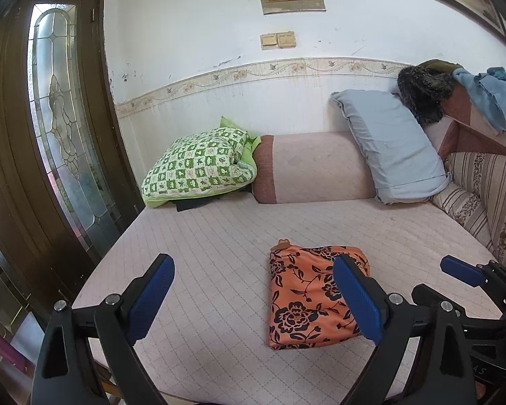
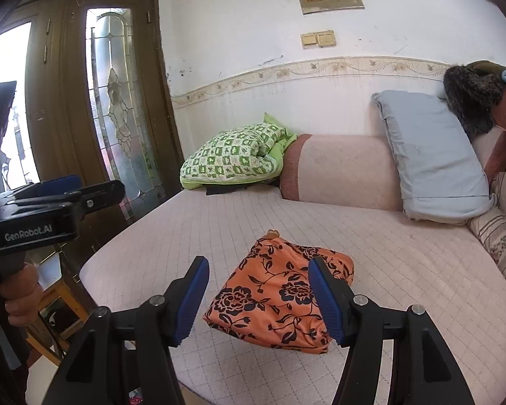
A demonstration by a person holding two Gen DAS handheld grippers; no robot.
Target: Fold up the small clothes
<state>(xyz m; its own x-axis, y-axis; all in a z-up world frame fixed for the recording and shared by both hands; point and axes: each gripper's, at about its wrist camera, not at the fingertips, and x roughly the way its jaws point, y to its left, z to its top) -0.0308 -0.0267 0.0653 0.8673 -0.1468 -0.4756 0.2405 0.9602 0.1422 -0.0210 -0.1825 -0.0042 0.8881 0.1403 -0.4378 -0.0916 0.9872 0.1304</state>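
Observation:
An orange cloth with black flowers (image 1: 307,297) lies folded into a compact square on the pink quilted mattress (image 1: 202,236); it also shows in the right wrist view (image 2: 276,297). My left gripper (image 1: 253,300) is open and empty, raised above the mattress with the cloth by its right finger. My right gripper (image 2: 258,300) is open and empty, held just in front of the cloth, which shows between its fingers. The right gripper's blue fingertip (image 1: 462,270) shows at the right in the left wrist view. The left gripper (image 2: 50,189) shows at the left in the right wrist view, held by a hand.
A green patterned pillow (image 1: 199,165), a pink bolster (image 1: 313,168) and a blue pillow (image 1: 391,145) lie against the wall at the back. A striped cushion (image 1: 485,199) lines the right side. A wooden door with glass (image 1: 60,128) stands left of the mattress edge.

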